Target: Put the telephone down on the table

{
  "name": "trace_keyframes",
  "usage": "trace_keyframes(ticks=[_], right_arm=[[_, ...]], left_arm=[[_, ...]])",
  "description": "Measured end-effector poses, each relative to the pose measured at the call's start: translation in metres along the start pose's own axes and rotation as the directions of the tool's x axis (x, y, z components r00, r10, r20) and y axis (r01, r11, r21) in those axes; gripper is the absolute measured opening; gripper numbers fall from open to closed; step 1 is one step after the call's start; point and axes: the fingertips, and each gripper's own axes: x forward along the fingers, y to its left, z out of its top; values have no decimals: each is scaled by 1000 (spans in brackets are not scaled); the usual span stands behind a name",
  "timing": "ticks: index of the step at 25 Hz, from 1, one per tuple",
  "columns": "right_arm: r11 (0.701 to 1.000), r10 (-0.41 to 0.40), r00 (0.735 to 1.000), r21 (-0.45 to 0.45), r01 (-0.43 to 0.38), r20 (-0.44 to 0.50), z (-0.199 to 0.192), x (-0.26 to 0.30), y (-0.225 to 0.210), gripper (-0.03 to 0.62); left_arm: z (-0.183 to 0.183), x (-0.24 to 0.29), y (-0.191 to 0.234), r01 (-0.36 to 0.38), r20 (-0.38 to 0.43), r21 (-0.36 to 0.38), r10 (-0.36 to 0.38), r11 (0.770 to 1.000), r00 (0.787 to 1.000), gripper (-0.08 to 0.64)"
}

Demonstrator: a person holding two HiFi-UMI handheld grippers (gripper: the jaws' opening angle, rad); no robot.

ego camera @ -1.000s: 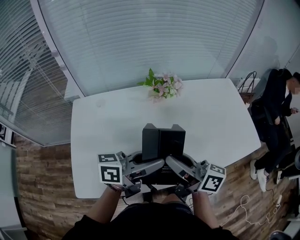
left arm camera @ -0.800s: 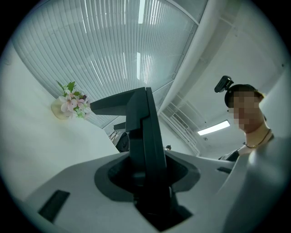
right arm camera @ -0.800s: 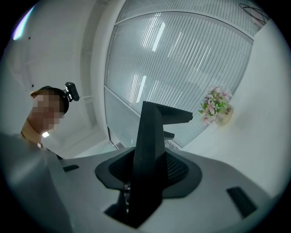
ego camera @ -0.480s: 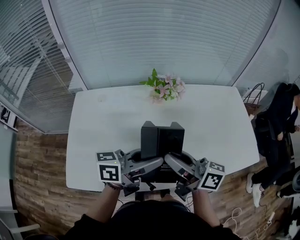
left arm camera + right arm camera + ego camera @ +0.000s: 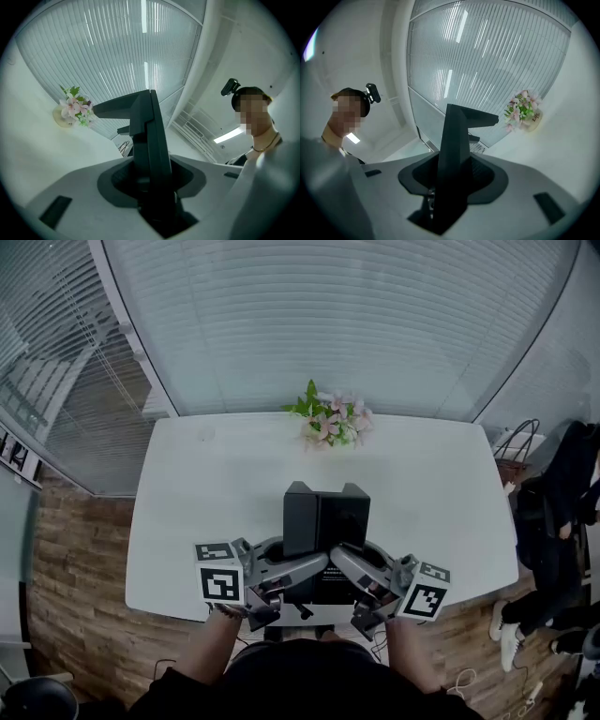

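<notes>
The black telephone [image 5: 325,521] hangs over the near part of the white table [image 5: 206,493], held from both sides. My left gripper [image 5: 312,570] grips its left side and my right gripper [image 5: 343,565] its right side, both near the table's front edge. In the left gripper view the telephone [image 5: 149,136] stands edge-on between the jaws of the left gripper [image 5: 152,187], which are shut on it. The right gripper view shows the same: the telephone [image 5: 454,140] is clamped in the right gripper [image 5: 450,183]. Whether its base touches the table I cannot tell.
A small pot of pink flowers [image 5: 330,420] stands at the table's far edge, in front of a glass wall with blinds. A person in dark clothes [image 5: 562,512] stands beyond the right end, near a bag [image 5: 514,442]. Wooden floor surrounds the table.
The head view has swung a little, and the person at the right now sits closer to the picture's edge. Both grippers keep their hold on the telephone, which has shifted only slightly.
</notes>
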Motion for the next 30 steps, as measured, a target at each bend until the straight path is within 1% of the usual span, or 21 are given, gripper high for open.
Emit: trace_keyframes(ticks=[6,30], right_arm=[[1000,1,1000,18,-1,-17,0,0,-11,166],[993,-11,996,116,21,-84,-23,6,-68,166]], left_arm=[[-1,3,9,-19,4,-7,19,1000,1000,189],[-21,1,67,-78,-1,-104,79,992,997,189]])
